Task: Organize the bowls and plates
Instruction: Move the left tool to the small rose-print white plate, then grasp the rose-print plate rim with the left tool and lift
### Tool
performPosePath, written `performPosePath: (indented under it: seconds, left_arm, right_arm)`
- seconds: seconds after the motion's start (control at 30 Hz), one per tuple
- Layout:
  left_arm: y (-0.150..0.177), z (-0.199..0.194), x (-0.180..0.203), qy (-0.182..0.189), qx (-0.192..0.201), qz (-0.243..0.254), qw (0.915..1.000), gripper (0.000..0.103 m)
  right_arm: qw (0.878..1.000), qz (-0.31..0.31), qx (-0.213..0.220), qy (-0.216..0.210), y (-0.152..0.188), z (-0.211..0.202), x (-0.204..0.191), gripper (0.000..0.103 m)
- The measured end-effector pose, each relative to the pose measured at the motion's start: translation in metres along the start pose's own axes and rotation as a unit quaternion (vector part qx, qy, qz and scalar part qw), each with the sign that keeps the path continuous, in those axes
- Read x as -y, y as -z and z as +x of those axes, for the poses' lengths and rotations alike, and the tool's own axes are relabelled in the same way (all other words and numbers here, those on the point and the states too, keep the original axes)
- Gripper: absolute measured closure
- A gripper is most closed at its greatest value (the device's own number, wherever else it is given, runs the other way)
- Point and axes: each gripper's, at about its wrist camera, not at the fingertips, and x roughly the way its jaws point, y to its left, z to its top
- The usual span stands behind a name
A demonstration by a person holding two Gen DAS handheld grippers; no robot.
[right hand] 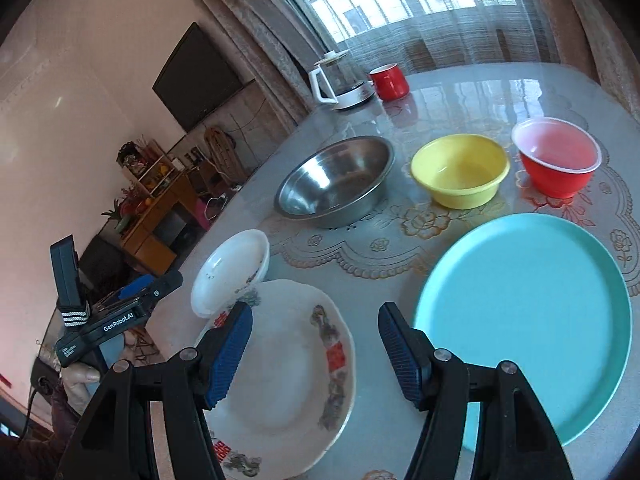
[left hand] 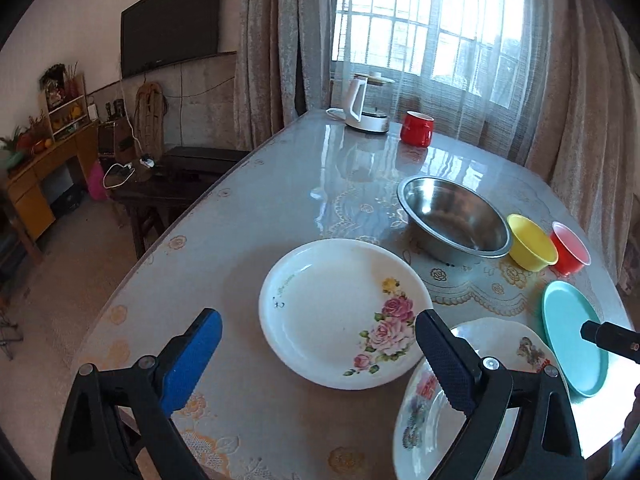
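Glossy lace-patterned table (right hand: 460,92) by a curtained window (left hand: 432,28) carries 3 bowls in a row: steel bowl (right hand: 336,182), yellow bowl (right hand: 460,170), red bowl (right hand: 558,162), all mouth up. Nearer lie 3 plates, flat, faces up: rose plate (left hand: 344,314), scalloped plate (right hand: 288,372) just beside it, teal plate (right hand: 524,320). Left gripper (left hand: 318,354) gapes wide, empty; right gripper (right hand: 316,350) stands open, holding nothing.

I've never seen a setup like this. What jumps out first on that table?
Colour first: a teal plate near the table's front edge, with a yellow bowl and a red bowl behind it, beside a steel bowl. To their left lie two white flowered plates, with an open hand-held gripper hovering over them.
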Motion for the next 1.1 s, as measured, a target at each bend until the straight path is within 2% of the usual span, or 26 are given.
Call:
performPosePath:
  seconds: [0.1, 0.13, 0.2, 0.27, 0.33, 0.37, 0.4, 0.47, 0.63, 0.73, 0.83, 0.87, 0.97, 1.03, 1.1]
  left_arm:
    - [0.005, 0.002, -0.025, 0.000, -0.006, -0.022, 0.9997, 0.011]
    - [0.008, 0.005, -0.030, 0.005, -0.013, -0.029, 0.9995, 0.015]
    - [0.012, 0.011, -0.041, 0.008, -0.022, -0.044, 0.9987, 0.022]
    - [0.014, 0.018, -0.049, 0.012, -0.031, -0.052, 0.9981, 0.036]
    - [0.015, 0.024, -0.054, 0.017, -0.038, -0.063, 0.9971, 0.042]
    - [0.016, 0.027, -0.056, 0.017, -0.041, -0.067, 0.9968, 0.045]
    - [0.016, 0.030, -0.057, 0.016, -0.044, -0.069, 0.9965, 0.046]
    - [0.016, 0.034, -0.060, 0.024, -0.047, -0.077, 0.9956, 0.046]
    - [0.014, 0.049, -0.069, 0.034, -0.062, -0.102, 0.9922, 0.046]
    - [0.013, 0.057, -0.067, 0.039, -0.066, -0.100, 0.9920, 0.046]
    - [0.013, 0.067, -0.063, 0.056, -0.078, -0.094, 0.9909, 0.056]
    - [0.012, 0.070, -0.062, 0.063, -0.082, -0.095, 0.9901, 0.062]
    - [0.014, 0.080, -0.055, 0.083, -0.093, -0.092, 0.9880, 0.071]
    - [0.014, 0.082, -0.046, 0.089, -0.087, -0.079, 0.9891, 0.078]
    - [0.014, 0.082, -0.041, 0.078, -0.086, -0.074, 0.9905, 0.076]
  right_arm:
    - [0.999, 0.013, -0.037, -0.038, -0.010, 0.031, -0.015, 0.036]
    - [0.998, 0.017, -0.045, -0.043, -0.013, 0.040, -0.020, 0.036]
    - [0.997, 0.019, -0.054, -0.043, -0.021, 0.058, -0.027, 0.036]
    - [0.997, 0.027, -0.062, -0.043, -0.030, 0.077, -0.031, 0.036]
    - [0.996, 0.032, -0.075, -0.040, -0.038, 0.095, -0.031, 0.037]
    - [0.996, 0.035, -0.080, -0.034, -0.042, 0.103, -0.031, 0.042]
    - [0.995, 0.041, -0.088, -0.030, -0.045, 0.111, -0.029, 0.053]
    - [0.993, 0.055, -0.104, -0.026, -0.051, 0.128, -0.026, 0.060]
    - [0.990, 0.064, -0.127, 0.001, -0.056, 0.162, -0.024, 0.063]
    - [0.988, 0.064, -0.140, 0.012, -0.057, 0.177, -0.023, 0.065]
    - [0.986, 0.062, -0.151, 0.021, -0.059, 0.189, -0.022, 0.067]
    - [0.986, 0.061, -0.155, 0.025, -0.059, 0.192, -0.022, 0.069]
    - [0.985, 0.054, -0.161, 0.026, -0.058, 0.199, -0.022, 0.076]
    - [0.985, 0.043, -0.162, 0.029, -0.058, 0.202, -0.027, 0.080]
    - [0.986, 0.029, -0.161, 0.041, -0.059, 0.205, -0.033, 0.082]
